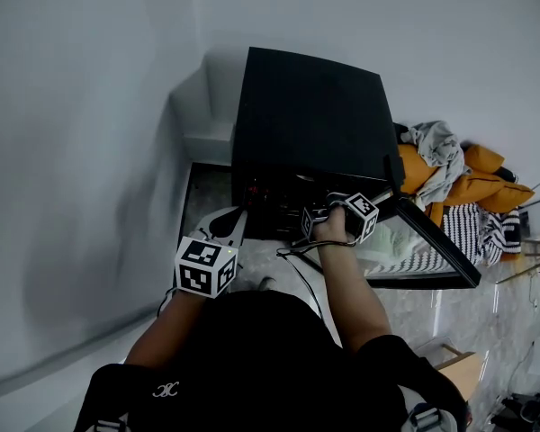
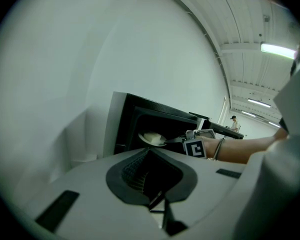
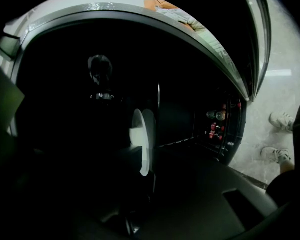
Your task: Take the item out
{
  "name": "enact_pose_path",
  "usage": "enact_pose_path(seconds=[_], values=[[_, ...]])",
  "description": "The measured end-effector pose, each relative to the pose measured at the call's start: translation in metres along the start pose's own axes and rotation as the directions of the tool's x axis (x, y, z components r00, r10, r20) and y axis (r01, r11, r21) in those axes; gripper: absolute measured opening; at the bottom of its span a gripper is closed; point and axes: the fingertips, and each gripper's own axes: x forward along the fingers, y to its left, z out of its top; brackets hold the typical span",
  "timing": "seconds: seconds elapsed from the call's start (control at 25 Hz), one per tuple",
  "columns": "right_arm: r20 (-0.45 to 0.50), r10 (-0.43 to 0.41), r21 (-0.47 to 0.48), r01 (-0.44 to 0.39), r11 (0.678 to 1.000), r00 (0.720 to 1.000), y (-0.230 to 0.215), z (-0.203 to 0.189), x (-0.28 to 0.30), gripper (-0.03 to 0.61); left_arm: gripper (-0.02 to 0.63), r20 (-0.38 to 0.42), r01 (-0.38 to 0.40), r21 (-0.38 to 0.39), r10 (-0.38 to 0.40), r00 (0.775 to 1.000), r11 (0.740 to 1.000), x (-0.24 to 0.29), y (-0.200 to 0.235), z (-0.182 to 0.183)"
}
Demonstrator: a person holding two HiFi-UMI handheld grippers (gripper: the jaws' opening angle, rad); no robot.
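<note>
Plate [image 2: 152, 139] at oven [image 1: 310, 115] mouth
Right claw [image 1: 308, 216] clamps its rim, keeping it level; left claw [image 1: 227, 228] closed, empty, lower left.

Matt black oven casing [image 1: 310, 106], glossy glass door [image 1: 441, 243], smooth white plate [image 3: 140, 141], polished stone-look floor [image 1: 486, 318]

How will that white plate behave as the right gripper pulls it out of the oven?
The plate looks rigid, so it probably won't flex. Held only by its rim in the right gripper, it may sag or tip. The pale lump on it seems loose and could slide if the plate tilts.
</note>
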Motion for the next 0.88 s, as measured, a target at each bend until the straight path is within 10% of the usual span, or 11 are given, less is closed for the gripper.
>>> enact_pose_path(seconds=[0.88], values=[[-0.017,-0.004,-0.052,0.003,0.999,1.000,-0.005,-0.004,-0.011,0.025,0.000,-0.012,0.032,-0.005,-0.032,0.999,0.999,0.004,-0.006,-0.005]])
